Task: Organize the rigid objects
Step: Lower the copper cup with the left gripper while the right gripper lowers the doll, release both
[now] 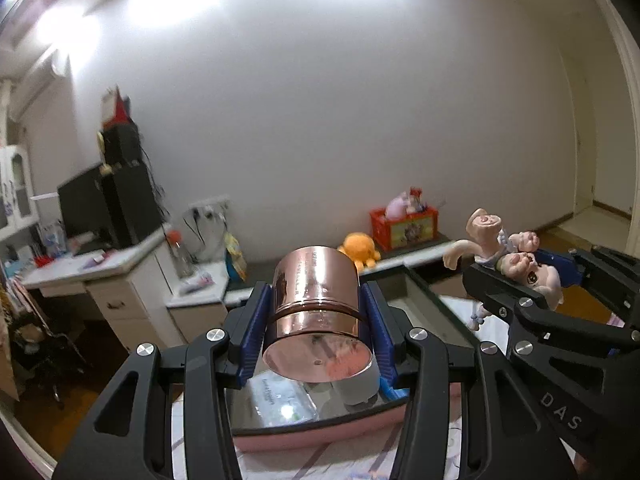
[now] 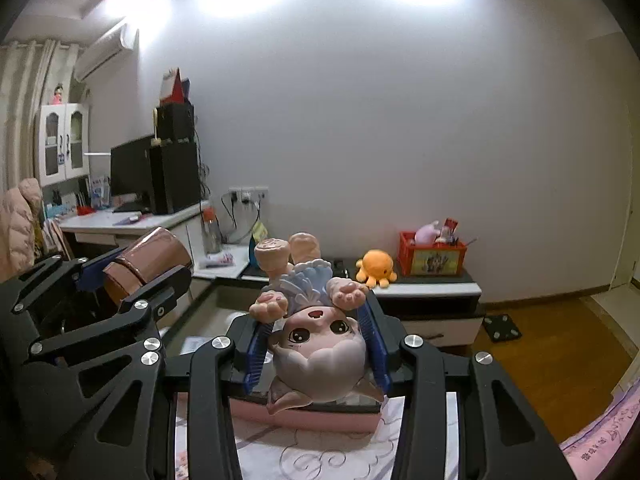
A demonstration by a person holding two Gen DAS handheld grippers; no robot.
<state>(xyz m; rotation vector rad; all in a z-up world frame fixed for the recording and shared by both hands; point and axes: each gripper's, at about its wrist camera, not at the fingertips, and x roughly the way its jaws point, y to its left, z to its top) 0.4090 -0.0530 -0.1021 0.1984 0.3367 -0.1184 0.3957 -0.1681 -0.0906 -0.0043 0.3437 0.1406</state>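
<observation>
- The left gripper (image 1: 316, 320) had black linkage arms with cut-outs, silver screws and ribbed blue pads.
- The right gripper (image 2: 316, 340) matched it; white "DAS" lettering marked its arm.

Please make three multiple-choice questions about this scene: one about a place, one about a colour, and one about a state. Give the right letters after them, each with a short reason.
1. Where is the orange octopus plush?
A. On the low white cabinet by the wall
B. In the red crate
C. On the floor

2. What colour is the metal cup in the left gripper?
A. Green
B. Copper pink
C. Black

3. How is the doll figure held in the right gripper?
A. Upright
B. Lying loose on the table
C. Upside down, feet pointing up

Answers:
1 A: it sits on the cabinet top, left of the red crate.
2 B: its shiny side is copper pink.
3 C: the head is nearest the camera and the feet are raised.
</observation>
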